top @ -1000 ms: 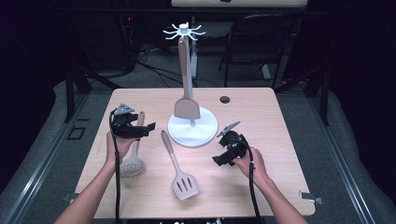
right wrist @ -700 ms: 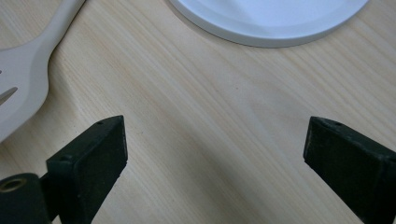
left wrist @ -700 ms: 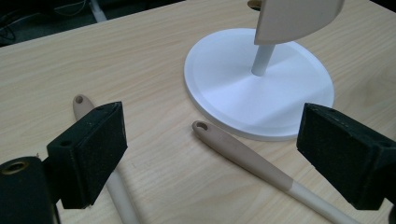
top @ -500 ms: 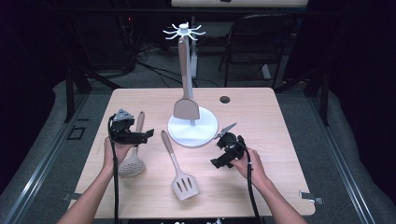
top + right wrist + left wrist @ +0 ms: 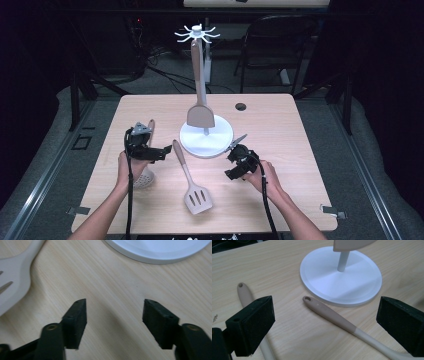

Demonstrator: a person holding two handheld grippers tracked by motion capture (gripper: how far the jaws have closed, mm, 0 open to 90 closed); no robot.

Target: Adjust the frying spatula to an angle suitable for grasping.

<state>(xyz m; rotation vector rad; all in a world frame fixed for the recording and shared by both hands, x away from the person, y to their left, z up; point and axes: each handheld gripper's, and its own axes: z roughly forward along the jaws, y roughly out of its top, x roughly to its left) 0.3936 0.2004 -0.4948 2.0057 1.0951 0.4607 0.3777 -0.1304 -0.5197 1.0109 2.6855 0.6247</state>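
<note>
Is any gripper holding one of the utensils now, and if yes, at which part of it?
No, nothing is held. The left gripper stands open above the slotted spatula's handle without touching it. The right gripper, jaws just closing, has bare table between them.

Left gripper [image 5: 161, 153] agape; right gripper [image 5: 231, 166] jaws just narrowing, empty

Matt beige slotted spatula [image 5: 192, 182], pale wood-grain table [image 5: 300, 150], smooth white stand base [image 5: 220, 142]
</note>
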